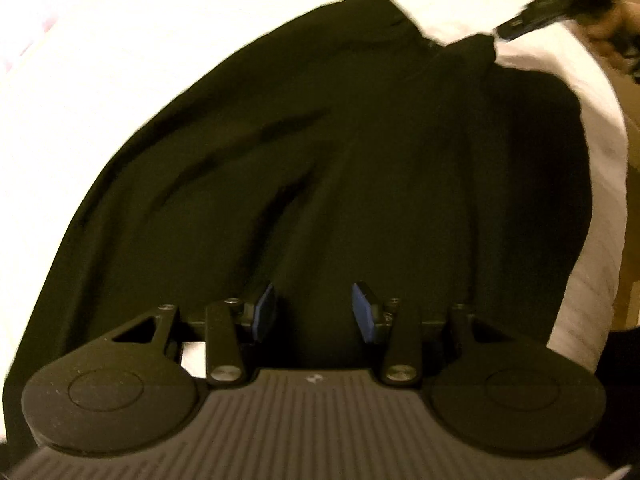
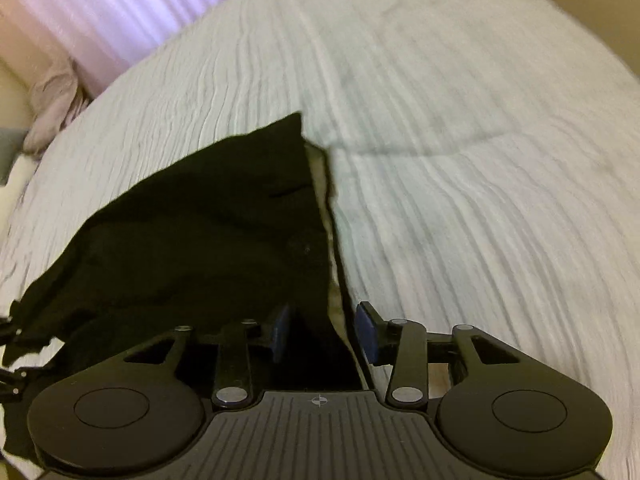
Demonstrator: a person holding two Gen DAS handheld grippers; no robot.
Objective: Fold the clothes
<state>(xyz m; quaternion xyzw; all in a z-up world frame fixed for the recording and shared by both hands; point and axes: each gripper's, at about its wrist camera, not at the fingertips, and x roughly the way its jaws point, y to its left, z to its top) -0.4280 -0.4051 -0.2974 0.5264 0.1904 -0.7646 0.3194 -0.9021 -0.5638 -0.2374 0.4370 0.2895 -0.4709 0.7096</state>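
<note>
A black garment lies spread on a white ribbed bedspread. My left gripper is over its near edge with the blue pads apart and black cloth lying between them. In the left wrist view my right gripper is at the far right, its tips pinching a raised corner of the garment. In the right wrist view the garment spreads to the left and its edge runs between the pads of the right gripper. The pale inner side of the cloth shows along that edge.
The bedspread fills the right wrist view to the right. A pale curtain hangs at the back left, with a pinkish cloth heap beside the bed. The bed's right edge and a brown floor show in the left wrist view.
</note>
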